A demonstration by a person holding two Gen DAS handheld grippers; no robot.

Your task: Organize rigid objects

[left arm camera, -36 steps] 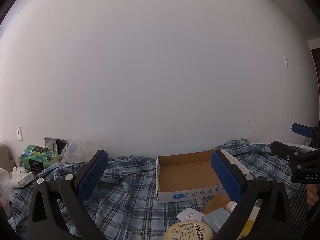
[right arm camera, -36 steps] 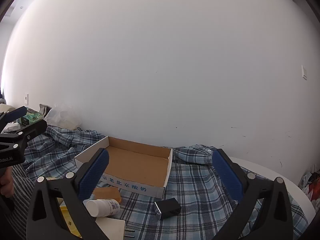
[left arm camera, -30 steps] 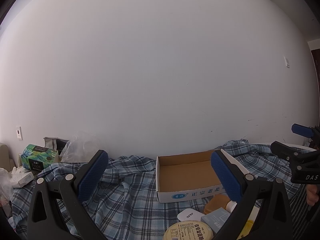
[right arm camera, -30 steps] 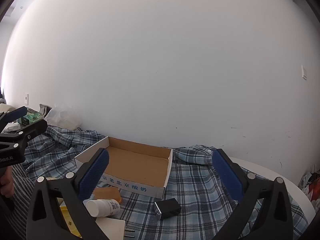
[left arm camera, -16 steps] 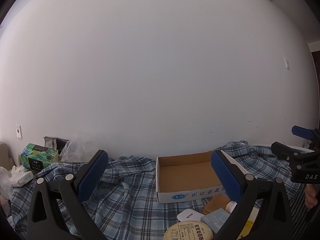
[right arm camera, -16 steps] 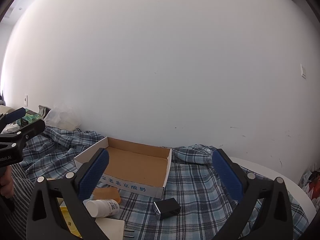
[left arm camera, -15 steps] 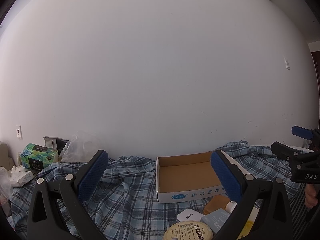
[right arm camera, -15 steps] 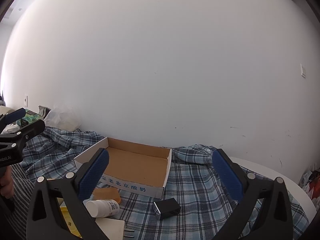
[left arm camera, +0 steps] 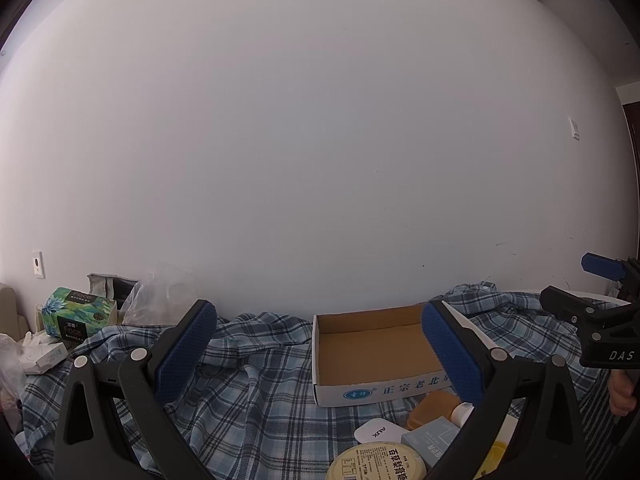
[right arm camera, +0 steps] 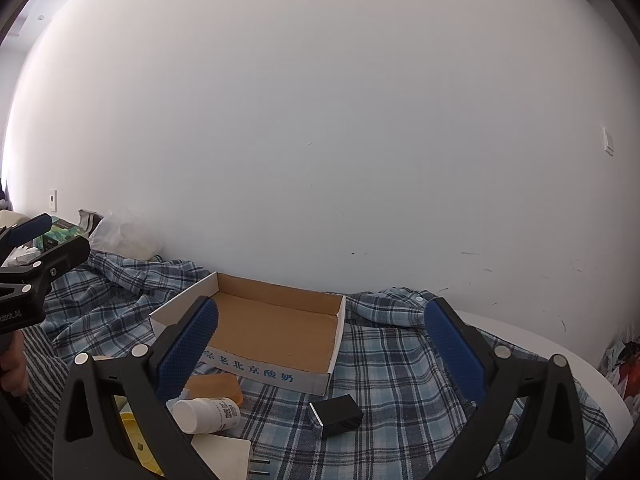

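1. We see a white round counter (right arm camera: 560,354) mostly covered by a blue plaid cloth (right arm camera: 400,368).
2. On the cloth sit an open cardboard box (right arm camera: 276,328), a black box (right arm camera: 338,416) and a white bottle (right arm camera: 206,414) lying near.

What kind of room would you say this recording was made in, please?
Most likely a lived-in home room, not a lab: a plaid cloth is spread over a white table against a plain wall, with a tissue pack and household clutter at the side.

Plain white wall (left arm camera: 320,140), wall switch (right arm camera: 608,146), daylit room
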